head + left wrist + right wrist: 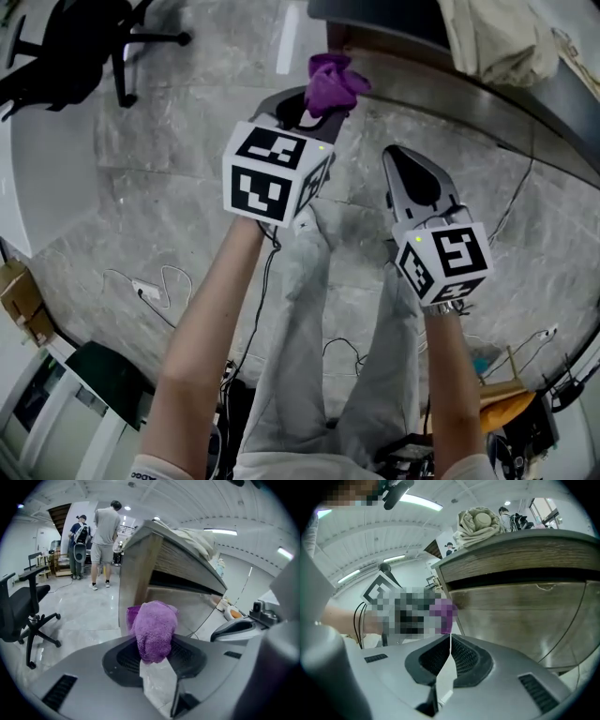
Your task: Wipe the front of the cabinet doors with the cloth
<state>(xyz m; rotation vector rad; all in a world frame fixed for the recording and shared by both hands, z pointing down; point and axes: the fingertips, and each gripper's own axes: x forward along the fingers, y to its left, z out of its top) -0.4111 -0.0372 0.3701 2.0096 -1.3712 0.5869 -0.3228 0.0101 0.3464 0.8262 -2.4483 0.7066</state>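
1. Two grippers here, one in each of the person's hands. The left gripper (152,651) has its jaws clamped on a bunched-up purple cloth (154,626), and a fuzzy wad of it pokes out past the tips.
2. The cloth is up off the floor, right by the front corner of the wooden cabinet (520,606). Can't honestly tell whether it's touching the wood.
3. The right gripper (449,641) is pinched closed with only a hairline slit between the jaws and nothing in them. It sits to the right of the left one, a bit further back from the cabinet, and points at the cabinet front.
4. The cabinet front is a wood-grain panel with a dark gap just under the top slab.
5. A crumpled beige bundle (478,522) is sitting on the cabinet top.
6. The floor (187,122) is grey, marble-look tile. Loose cables (159,281) trail across it near the person's legs.
7. A black office chair (66,47) is parked off to the left, well away from the cabinet.
8. Further back in the room, two people (105,531) are standing around, and one has their back to us.
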